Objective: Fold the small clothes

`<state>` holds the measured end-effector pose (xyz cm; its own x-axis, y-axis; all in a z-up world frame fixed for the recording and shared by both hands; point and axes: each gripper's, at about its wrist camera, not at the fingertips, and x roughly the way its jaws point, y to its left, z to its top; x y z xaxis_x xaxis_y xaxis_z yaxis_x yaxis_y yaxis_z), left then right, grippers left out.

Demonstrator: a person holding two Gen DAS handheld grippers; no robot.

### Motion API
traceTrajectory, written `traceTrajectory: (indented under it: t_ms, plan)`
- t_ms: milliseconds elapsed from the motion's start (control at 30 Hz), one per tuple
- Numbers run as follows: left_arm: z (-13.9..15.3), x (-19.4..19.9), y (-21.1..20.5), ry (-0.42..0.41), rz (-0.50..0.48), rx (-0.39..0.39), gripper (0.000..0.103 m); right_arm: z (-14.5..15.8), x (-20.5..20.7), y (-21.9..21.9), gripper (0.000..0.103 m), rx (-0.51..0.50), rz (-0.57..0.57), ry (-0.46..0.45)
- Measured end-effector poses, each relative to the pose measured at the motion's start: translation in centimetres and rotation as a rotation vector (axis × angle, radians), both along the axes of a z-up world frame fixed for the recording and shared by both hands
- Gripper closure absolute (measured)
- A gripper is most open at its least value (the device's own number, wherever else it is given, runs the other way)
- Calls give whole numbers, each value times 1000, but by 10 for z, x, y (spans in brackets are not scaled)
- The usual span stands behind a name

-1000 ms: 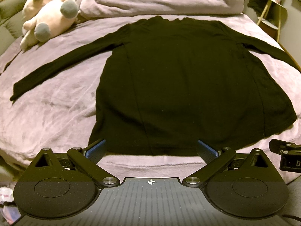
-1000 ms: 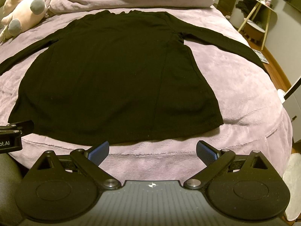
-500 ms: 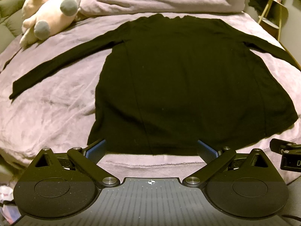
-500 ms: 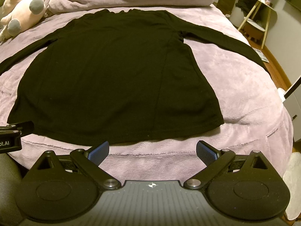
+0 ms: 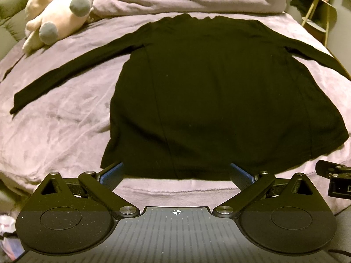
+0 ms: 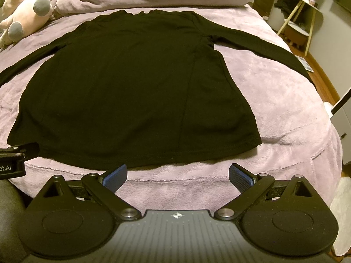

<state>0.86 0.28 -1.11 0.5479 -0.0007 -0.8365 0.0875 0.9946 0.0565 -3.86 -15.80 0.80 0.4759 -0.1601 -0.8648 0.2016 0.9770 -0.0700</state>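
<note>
Shirt (image 5: 208, 92): spread flat on the bed (image 5: 61, 118), hem along the near edge, sleeves laid outward.
Left gripper (image 5: 176, 172): spread wide, nothing held, at the hem.
Right gripper (image 6: 177, 175): likewise released, just short of it.
Progress: no fold is made; all folding is left.

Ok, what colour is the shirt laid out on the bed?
Plain black shirt, clearest in the right wrist view.

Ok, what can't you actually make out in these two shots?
- Black top: right sleeve end cut off by the left wrist view's edge; left sleeve end cut off in the right wrist view.
- Hem behind left claw: contact unclear.
- Side table items: too small.
</note>
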Motion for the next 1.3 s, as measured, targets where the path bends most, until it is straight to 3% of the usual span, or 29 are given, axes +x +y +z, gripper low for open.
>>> traceTrajectory:
  t_ms: [1300]
  plan:
    - [-7, 4, -2, 34, 3, 6, 0, -7, 0, -5, 4, 25, 3, -26]
